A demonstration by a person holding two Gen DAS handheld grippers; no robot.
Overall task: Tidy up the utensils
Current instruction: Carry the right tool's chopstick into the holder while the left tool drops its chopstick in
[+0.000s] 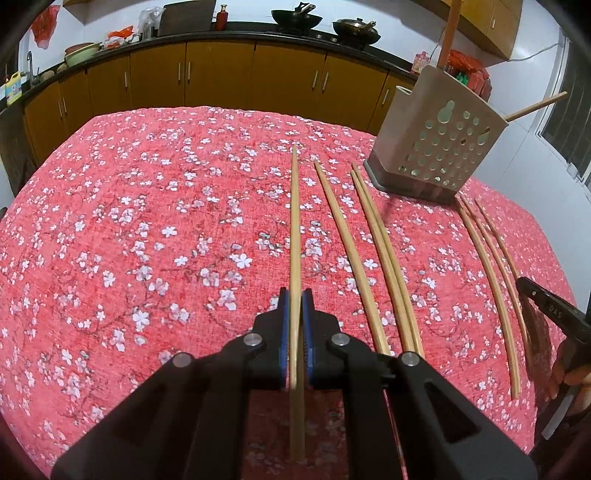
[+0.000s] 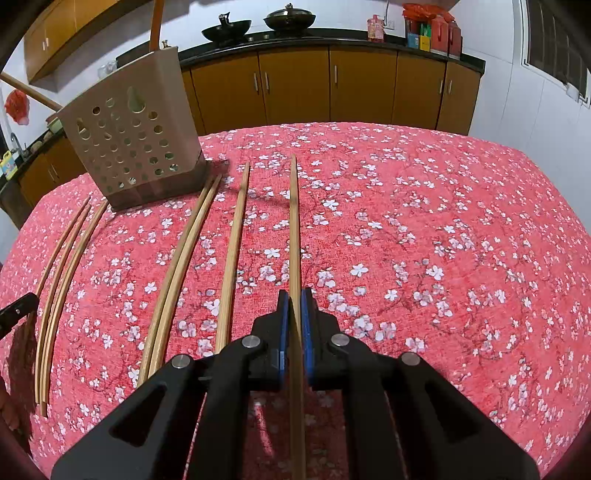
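Note:
Bamboo chopsticks lie in a row on the red floral tablecloth (image 1: 147,221). My left gripper (image 1: 295,299) is shut on one chopstick (image 1: 294,221), the leftmost in its view. My right gripper (image 2: 294,299) is shut on another chopstick (image 2: 294,221), the rightmost in its view. Between them lie a single chopstick (image 2: 234,251), a touching pair (image 2: 177,266) and a group of three (image 2: 61,273). A beige perforated utensil holder (image 1: 436,140) stands behind the row, also seen in the right wrist view (image 2: 136,136), with wooden handles sticking out of it.
Yellow kitchen cabinets (image 1: 221,74) with a dark counter run behind the table, carrying woks (image 1: 295,16) and bottles. The other gripper's tip shows at the right edge of the left wrist view (image 1: 546,310) and at the left edge of the right wrist view (image 2: 18,306).

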